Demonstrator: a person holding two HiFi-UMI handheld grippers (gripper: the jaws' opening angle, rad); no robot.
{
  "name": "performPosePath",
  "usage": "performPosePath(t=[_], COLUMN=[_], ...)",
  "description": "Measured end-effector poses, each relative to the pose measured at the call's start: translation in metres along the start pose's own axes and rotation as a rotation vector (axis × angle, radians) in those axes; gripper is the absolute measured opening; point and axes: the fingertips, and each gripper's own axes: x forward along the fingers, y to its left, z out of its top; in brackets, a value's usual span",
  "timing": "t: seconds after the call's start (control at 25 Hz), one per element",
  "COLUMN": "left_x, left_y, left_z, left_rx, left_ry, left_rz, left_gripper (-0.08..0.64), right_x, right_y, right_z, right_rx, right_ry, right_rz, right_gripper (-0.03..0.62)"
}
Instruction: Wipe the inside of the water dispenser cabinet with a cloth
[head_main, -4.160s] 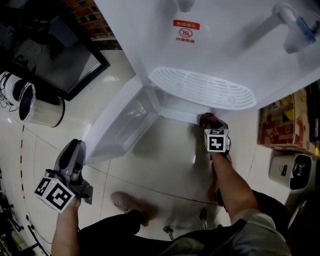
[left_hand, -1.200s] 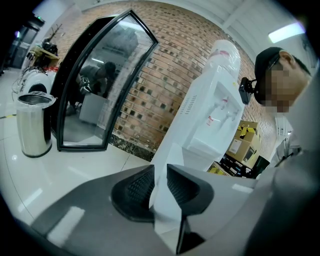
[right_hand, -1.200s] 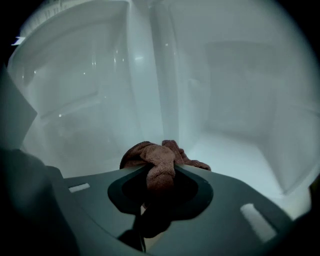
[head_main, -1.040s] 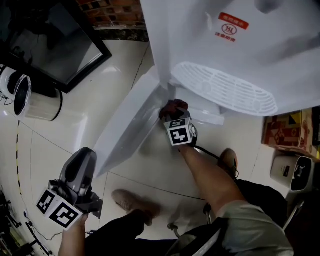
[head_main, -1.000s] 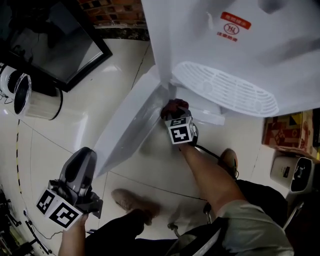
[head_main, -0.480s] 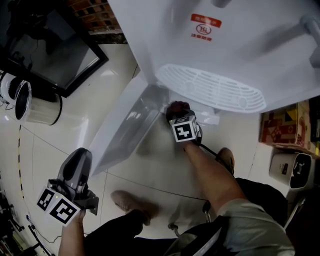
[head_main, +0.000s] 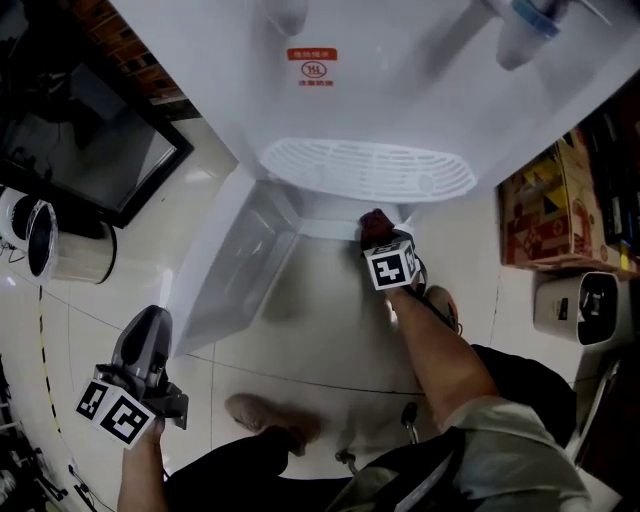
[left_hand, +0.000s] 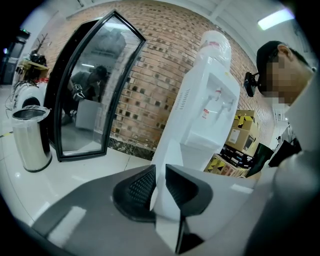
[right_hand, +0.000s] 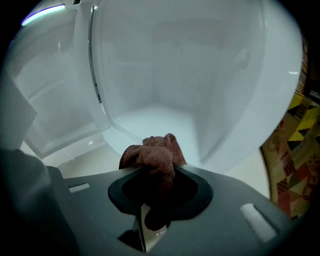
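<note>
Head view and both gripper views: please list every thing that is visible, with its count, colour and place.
water dispenser: 1, white, top of head view
cabinet door: 1, white, open, left of the dispenser
cloth: 1, reddish brown, at the cabinet's opening
framed glass panel: 1, black frame, leaning on brick wall
metal bin: 1, silver, far left
cardboard boxes: several, yellow-red patterned, right
right gripper: 1, grey, shut on the cloth
left gripper: 1, grey, lower left, jaws closing, nothing between
shoes: 2, tan, on tiled floor
</note>
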Motion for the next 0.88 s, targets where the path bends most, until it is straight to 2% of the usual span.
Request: performPosePath(t=[0.16,0.36,0.52,0.6,0.68,0.8,0.88], left_x=[0.001,0.002,0.003,0.001,-0.001,0.001,0.001], left_y=[-0.001,-0.003,-0.005,-0.007,-0.012,-0.020,-0.026], left_z=[0.000,-0.001,-0.004,-0.006,-0.008,-0.010,-0.014], left_rx=[-0.006,0.000,0.014,0.031,0.051,0.113,0.145], left_ry=[-0.001,0.004,0.015,0.029,0.041,0.046,0.054], left_rz=[-0.028,-0.032,-0.015,-0.008,-0.007,-0.014,-0.012], left_gripper=[0.058,0.058,0.056,0.045,0.034,0.025,0.020], right_x=[-0.008,-0.008,-0.018,-0.027,-0.041,-0.080,-0.112], right_y=[-0.041,-0.057,-0.062,-0.054,-0.044,-0.045,-0.062], right_z=[-0.024,-0.029,-0.035,-0.038,-0.035,-0.016,-0.022], right_rx=[0.029,-0.051,-0.130,-0.157,-0.226,-0.440,-0.611], right_ry=[0.042,0.083,0.167,0.215,0.237,0.189,0.249], right_rz=[-0.073,-0.103,-0.145,-0.089,0.024,0.161,0.203], right_gripper=[0.100,0.098,0.098,0.097,0.098,0.098,0.098])
